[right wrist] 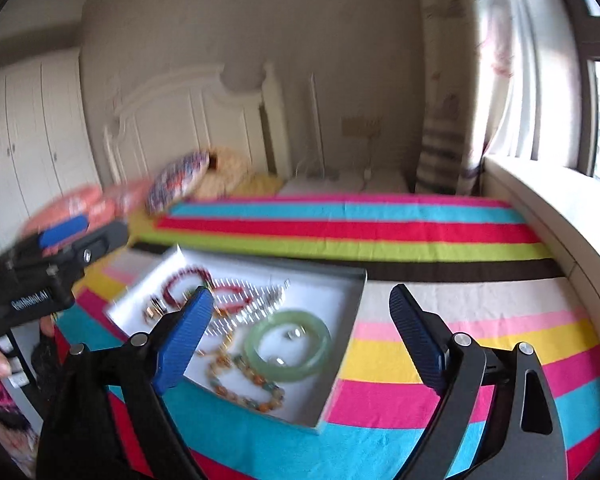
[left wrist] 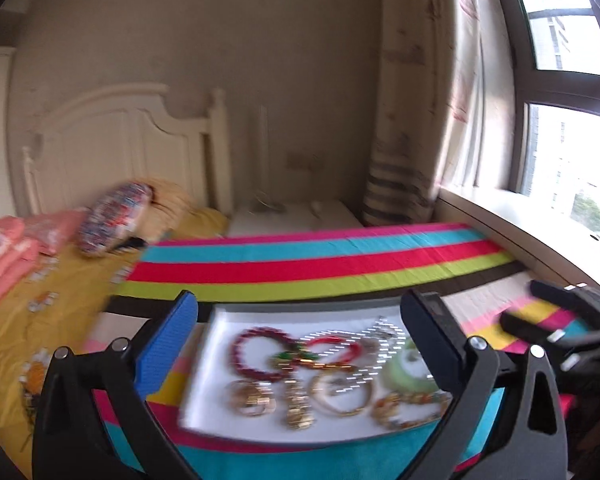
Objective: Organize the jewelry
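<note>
A shallow white tray (left wrist: 216, 344) (right wrist: 340, 320) lies on a striped cloth and holds mixed jewelry. In it are a red bead bracelet (left wrist: 256, 354) (right wrist: 180, 280), a green jade bangle (left wrist: 406, 372) (right wrist: 288, 344), gold bangles (left wrist: 342, 394), an amber bead bracelet (right wrist: 252, 384) and a silver chain (right wrist: 252, 300). My left gripper (left wrist: 300, 344) is open and empty, held above the tray. My right gripper (right wrist: 304, 336) is open and empty, over the tray's right part. The right gripper also shows in the left wrist view (left wrist: 556, 320), and the left gripper in the right wrist view (right wrist: 60, 252).
The striped cloth (left wrist: 320, 256) (right wrist: 460, 352) covers a low surface beside a bed with a yellow sheet (left wrist: 60, 292), pillows (left wrist: 112, 216) and a white headboard (right wrist: 188, 124). A window sill (right wrist: 548, 208) and curtain (left wrist: 416, 100) run along the right.
</note>
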`<state>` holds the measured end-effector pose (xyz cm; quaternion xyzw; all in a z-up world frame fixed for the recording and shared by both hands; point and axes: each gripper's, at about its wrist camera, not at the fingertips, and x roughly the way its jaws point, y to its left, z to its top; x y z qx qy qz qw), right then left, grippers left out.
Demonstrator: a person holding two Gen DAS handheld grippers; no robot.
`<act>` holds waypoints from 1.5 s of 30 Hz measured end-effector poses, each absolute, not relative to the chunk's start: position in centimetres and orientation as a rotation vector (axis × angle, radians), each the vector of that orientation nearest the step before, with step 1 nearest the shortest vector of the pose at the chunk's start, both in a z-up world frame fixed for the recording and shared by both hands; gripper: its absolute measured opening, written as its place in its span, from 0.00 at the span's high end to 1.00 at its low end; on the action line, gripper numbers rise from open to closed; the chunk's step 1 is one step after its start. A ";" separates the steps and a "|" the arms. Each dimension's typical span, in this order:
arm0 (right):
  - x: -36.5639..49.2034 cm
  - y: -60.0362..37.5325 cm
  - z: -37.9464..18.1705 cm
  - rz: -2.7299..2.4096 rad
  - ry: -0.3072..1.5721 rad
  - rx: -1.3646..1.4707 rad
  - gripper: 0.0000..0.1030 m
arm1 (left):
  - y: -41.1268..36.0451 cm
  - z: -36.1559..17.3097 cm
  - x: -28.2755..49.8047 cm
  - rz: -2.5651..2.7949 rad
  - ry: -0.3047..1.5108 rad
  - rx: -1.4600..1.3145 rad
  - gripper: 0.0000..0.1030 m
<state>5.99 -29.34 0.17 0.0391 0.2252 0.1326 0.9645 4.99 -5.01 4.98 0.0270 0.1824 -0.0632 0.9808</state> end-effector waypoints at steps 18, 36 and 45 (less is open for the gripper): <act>0.4 -23.1 -4.0 0.208 0.409 0.002 0.16 | -2.7 -2.1 -0.7 -0.098 0.398 0.042 0.02; 1.6 -22.2 -5.1 0.147 0.458 0.016 0.16 | -2.4 -3.4 1.7 -0.151 0.464 -0.006 0.02; 2.1 -22.9 -5.9 0.104 0.475 0.023 0.16 | -2.7 -3.6 1.6 -0.132 0.461 0.012 0.02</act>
